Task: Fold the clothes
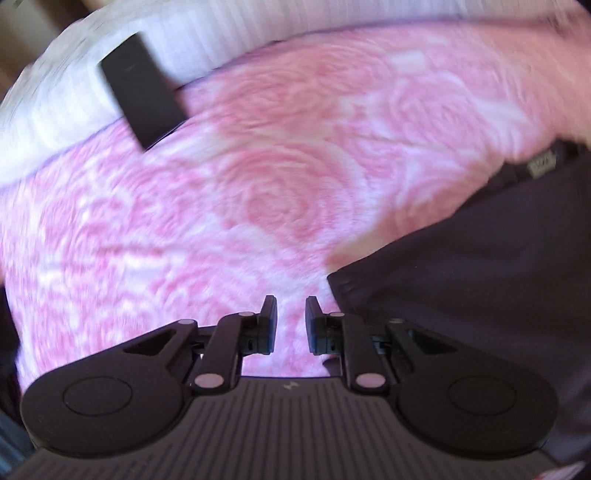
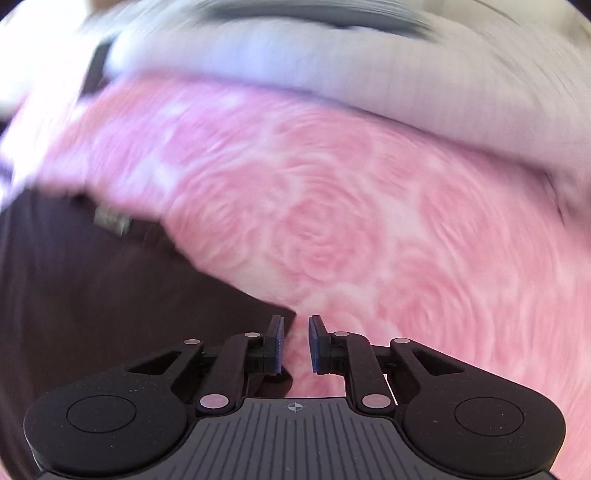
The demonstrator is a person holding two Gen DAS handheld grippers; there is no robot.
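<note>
Left gripper [image 1: 291, 312] and right gripper [image 2: 296, 330] slightly parted, empty, over rose-patterned pink blanket [image 1: 229, 206] beside dark garment [image 1: 480, 277].

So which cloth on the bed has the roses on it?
The pink blanket has the swirly roses. The dark garment is plain, and the white bedding behind only has faint stripes.
</note>
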